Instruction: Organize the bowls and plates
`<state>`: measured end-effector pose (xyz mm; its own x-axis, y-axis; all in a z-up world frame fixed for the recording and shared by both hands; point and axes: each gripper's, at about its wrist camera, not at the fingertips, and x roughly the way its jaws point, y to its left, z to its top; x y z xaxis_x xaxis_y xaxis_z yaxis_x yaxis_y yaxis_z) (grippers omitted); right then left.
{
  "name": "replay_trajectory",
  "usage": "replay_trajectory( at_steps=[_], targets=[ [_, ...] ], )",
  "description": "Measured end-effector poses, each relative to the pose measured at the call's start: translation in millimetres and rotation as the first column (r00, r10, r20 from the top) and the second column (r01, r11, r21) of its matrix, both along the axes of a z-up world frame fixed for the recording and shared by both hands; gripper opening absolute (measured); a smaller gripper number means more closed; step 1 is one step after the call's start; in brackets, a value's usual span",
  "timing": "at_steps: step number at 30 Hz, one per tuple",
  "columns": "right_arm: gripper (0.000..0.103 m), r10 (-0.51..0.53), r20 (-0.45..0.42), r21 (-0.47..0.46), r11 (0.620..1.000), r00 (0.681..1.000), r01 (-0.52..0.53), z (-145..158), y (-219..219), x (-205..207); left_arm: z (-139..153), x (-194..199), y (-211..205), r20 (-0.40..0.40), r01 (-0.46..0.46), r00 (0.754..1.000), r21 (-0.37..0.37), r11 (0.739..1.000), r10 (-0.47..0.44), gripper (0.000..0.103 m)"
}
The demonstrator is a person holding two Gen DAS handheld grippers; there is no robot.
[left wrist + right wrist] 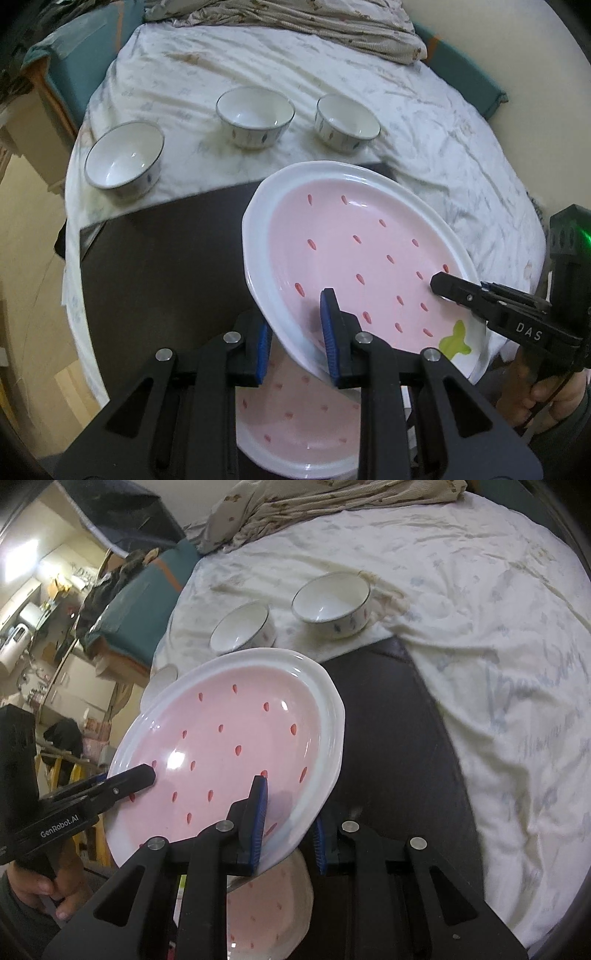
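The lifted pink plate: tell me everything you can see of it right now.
The pink plate is glossy, ceramic-looking, with a pale pink well dotted with small red seed marks, a green leaf mark near one edge and a wide white scalloped rim. It is empty, tilted and held in the air above a second matching plate on the dark board. The left claw pinches its rim on one side, the right claw pinches the opposite side.
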<state>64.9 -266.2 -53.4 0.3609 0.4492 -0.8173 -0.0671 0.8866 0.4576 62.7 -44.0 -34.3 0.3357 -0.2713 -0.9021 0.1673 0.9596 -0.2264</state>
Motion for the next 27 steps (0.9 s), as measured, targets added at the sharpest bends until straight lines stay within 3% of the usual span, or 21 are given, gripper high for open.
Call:
replay_trajectory(
  at_steps=[10,27],
  targets=[
    [0.024,0.050,-0.041,-0.013,0.999,0.998,-0.050,-15.3,19.4,-40.2,-17.1,-44.8,12.6,-0.045,-0.016,0.999,0.047,0.999,0.018,0.021],
    [0.024,0.101,-0.097,-0.020,0.994,0.990,-0.104,-31.9,36.4,-56.6,-29.7,-72.7,26.1,-0.100,-0.072,0.992,0.060,0.996,0.078,0.022]
  ],
)
